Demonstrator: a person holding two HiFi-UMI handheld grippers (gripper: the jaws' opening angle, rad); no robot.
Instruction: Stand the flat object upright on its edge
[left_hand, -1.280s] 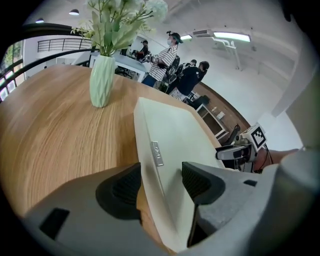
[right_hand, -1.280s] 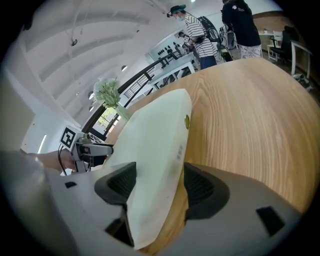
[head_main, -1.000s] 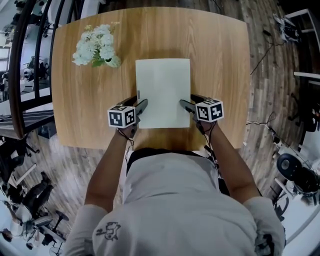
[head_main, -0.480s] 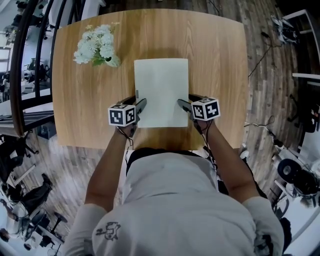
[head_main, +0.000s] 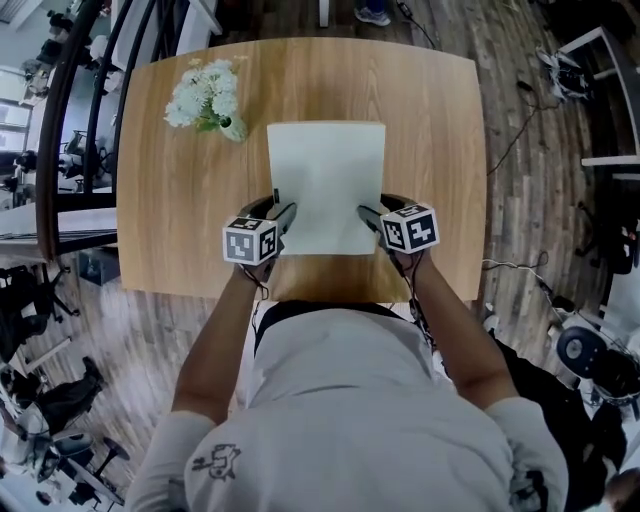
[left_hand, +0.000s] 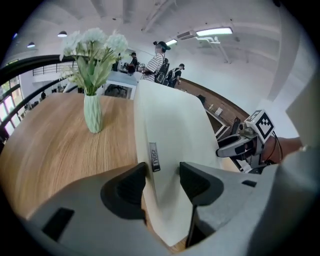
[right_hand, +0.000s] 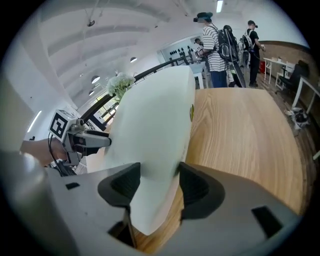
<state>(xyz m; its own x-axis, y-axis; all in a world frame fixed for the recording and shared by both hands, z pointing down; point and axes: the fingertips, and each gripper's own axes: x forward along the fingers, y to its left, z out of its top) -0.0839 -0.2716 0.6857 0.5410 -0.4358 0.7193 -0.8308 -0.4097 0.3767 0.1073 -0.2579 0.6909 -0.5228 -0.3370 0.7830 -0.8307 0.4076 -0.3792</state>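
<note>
A thin white board (head_main: 325, 180) lies lengthwise on the wooden table (head_main: 180, 200), and both grippers hold it near its near end. My left gripper (head_main: 280, 208) is shut on its left edge, close to a small grey tab (left_hand: 154, 156). My right gripper (head_main: 372, 208) is shut on the right edge. Both pairs of jaws have just been closing with the board's edges between them. In the left gripper view the board (left_hand: 175, 130) rises away from the jaws (left_hand: 164, 182) with its near corner off the wood. The right gripper view shows the same (right_hand: 150, 120).
A pale green vase of white flowers (head_main: 208, 95) stands at the table's far left corner, left of the board. The table's near edge runs just below the grippers, against the person's body. People stand beyond the far edge (right_hand: 217, 45). Office chairs and cables lie on the floor around.
Both grippers have risen a little with the board's near end. The board looks slightly larger and wider at its far end in the head view. The vase has not moved on the table.
</note>
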